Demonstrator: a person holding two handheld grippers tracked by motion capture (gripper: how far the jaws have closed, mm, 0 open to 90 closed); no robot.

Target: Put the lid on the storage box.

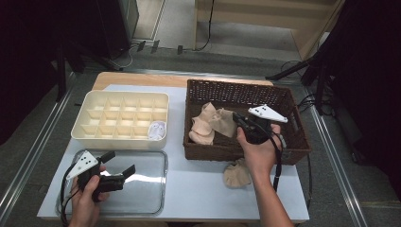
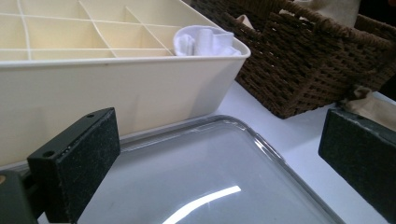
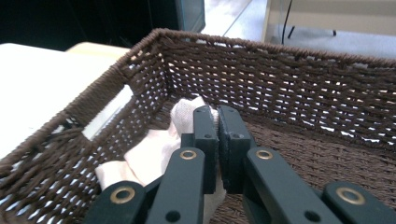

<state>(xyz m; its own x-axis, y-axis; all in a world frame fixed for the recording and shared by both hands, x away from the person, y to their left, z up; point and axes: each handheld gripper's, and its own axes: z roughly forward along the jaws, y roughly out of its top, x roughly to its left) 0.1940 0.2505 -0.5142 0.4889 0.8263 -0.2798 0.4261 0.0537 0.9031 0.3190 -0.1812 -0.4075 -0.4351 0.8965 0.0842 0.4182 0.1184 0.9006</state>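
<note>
Soft beige cloth is what the work is about: a pair of thin socks (image 1: 210, 124) lies crumpled in the brown wicker basket (image 1: 289, 137), at its left end. In the right gripper view the same cloth (image 3: 154, 149) looks pale and floppy, and it sits against the woven wall.

The right gripper (image 1: 239, 119) reaches into the basket. Its two black jaws are pressed together, and a bit of the cloth seems to be pinched between them near the tips. I think it is a thin grip on one fold.

Socks like these should be very light and bendy. They will not break, and they will not slip much on the rough pads. But they hang down and stretch when lifted, and a loose end could catch on the basket's rim. A good place to take hold is a thick bunched part, not a thin edge.

Another beige sock (image 1: 238, 173) lies on the white table (image 1: 198, 189), just in front of the basket.

The left gripper (image 1: 118, 163) hangs over a clear tray (image 1: 158, 189) with its jaws spread wide and nothing between them. Behind the tray stands a cream box (image 1: 94, 101) with many small compartments. One corner compartment holds a rolled white sock (image 2: 205, 39).
</note>
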